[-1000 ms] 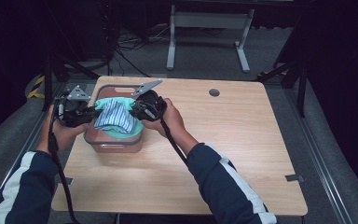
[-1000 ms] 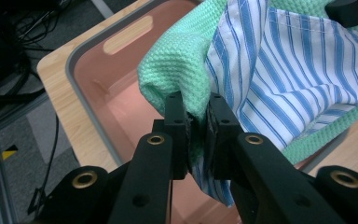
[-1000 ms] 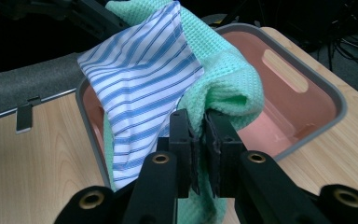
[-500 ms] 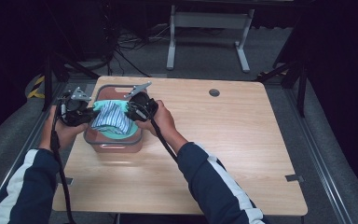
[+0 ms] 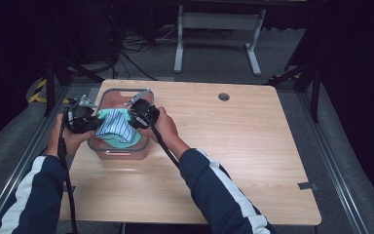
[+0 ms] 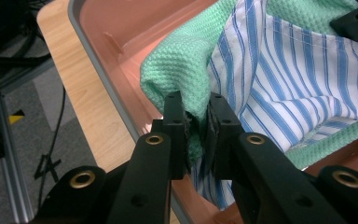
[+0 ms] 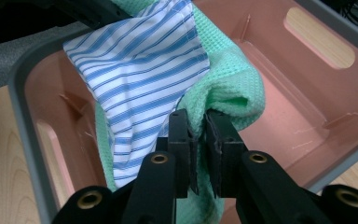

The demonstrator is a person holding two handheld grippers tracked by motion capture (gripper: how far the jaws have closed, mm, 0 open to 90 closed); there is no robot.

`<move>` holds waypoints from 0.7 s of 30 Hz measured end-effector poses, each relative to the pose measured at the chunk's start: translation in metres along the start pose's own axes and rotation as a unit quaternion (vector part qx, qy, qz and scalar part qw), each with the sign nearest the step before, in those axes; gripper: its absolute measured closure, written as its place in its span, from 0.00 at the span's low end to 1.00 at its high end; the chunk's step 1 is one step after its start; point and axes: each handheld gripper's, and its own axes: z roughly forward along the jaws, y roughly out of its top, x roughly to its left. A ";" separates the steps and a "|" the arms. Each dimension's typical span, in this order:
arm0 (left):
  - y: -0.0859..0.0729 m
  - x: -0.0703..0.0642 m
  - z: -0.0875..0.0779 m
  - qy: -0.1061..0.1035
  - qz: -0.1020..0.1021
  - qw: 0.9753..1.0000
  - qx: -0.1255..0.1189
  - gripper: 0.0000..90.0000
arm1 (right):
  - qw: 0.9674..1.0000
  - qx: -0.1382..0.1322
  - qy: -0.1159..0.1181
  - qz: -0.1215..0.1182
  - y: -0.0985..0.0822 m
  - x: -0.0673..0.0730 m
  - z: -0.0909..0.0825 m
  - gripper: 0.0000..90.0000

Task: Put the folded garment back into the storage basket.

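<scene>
We see a mint-green waffle-weave cloth folded around a white cloth with blue stripes — both over a salmon-pink bin with a grey rim, near the left edge of the pale wood-grain tabletop. The tongs are black with brass-coloured rivets — sleeves are navy with a white stripe.

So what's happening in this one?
A person holds a bundle of cloth, a green waffle towel with a blue-striped cloth, over a pink bin on the table. The left hand-held gripper and right hand-held gripper each pinch one end, with the bundle partly inside the bin.
</scene>
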 end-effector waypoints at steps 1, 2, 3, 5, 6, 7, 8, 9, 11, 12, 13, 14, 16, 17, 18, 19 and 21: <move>-0.002 0.000 0.002 -0.002 -0.001 1.000 0.002 0.88 | 1.000 0.003 -0.001 0.001 -0.001 -0.001 0.001 0.89; -0.003 0.000 0.003 -0.001 0.000 1.000 0.002 0.86 | 1.000 0.004 0.003 0.006 -0.002 -0.002 0.003 0.88; -0.004 0.000 0.004 0.000 -0.003 1.000 0.000 0.84 | 1.000 0.006 0.003 0.008 -0.002 -0.002 0.004 0.86; -0.006 -0.002 0.005 -0.002 -0.004 1.000 -0.007 0.80 | 1.000 0.013 -0.001 0.006 -0.004 -0.003 0.006 0.84; -0.008 -0.003 0.005 -0.002 -0.007 1.000 -0.018 0.78 | 1.000 0.012 -0.004 0.006 -0.004 -0.003 0.006 0.82; -0.009 -0.004 0.004 -0.002 -0.007 1.000 -0.021 0.76 | 1.000 0.011 -0.003 0.009 -0.005 -0.004 0.005 0.82; -0.010 -0.005 0.004 -0.004 -0.005 1.000 -0.025 0.75 | 1.000 0.010 -0.003 0.010 -0.006 -0.004 0.005 0.81; -0.010 -0.006 0.002 -0.007 -0.001 1.000 -0.028 0.73 | 1.000 0.011 -0.004 0.007 -0.007 -0.004 0.005 0.80; -0.011 -0.009 0.000 -0.005 -0.009 0.999 -0.033 0.69 | 1.000 0.017 -0.010 -0.001 -0.008 -0.002 0.004 0.75; -0.010 -0.011 -0.003 -0.003 -0.010 0.999 -0.042 0.67 | 1.000 0.017 -0.011 -0.004 -0.008 -0.002 0.003 0.75; -0.010 -0.011 -0.003 -0.003 -0.010 0.999 -0.042 0.64 | 1.000 0.017 -0.011 -0.004 -0.008 -0.002 0.003 0.75; -0.010 -0.013 -0.006 -0.001 -0.005 0.999 -0.052 0.64 | 1.000 0.014 -0.009 -0.008 -0.010 -0.002 0.001 0.73; -0.009 -0.019 -0.010 0.003 -0.006 0.998 -0.061 0.59 | 1.000 0.010 -0.010 -0.012 -0.012 -0.001 -0.003 0.69; -0.009 -0.022 -0.012 0.001 -0.001 0.998 -0.069 0.57 | 1.000 0.009 -0.010 -0.018 -0.013 -0.001 -0.005 0.68; -0.008 -0.025 -0.014 0.001 0.002 0.997 -0.073 0.55 | 1.000 0.008 -0.016 -0.023 -0.013 -0.001 -0.007 0.67; -0.008 -0.028 -0.017 -0.001 0.004 0.997 -0.076 0.54 | 0.999 0.006 -0.020 -0.024 -0.014 -0.001 -0.011 0.66; -0.006 -0.036 -0.021 -0.005 0.008 0.996 -0.089 0.52 | 0.999 0.000 -0.021 -0.025 -0.017 -0.002 -0.017 0.64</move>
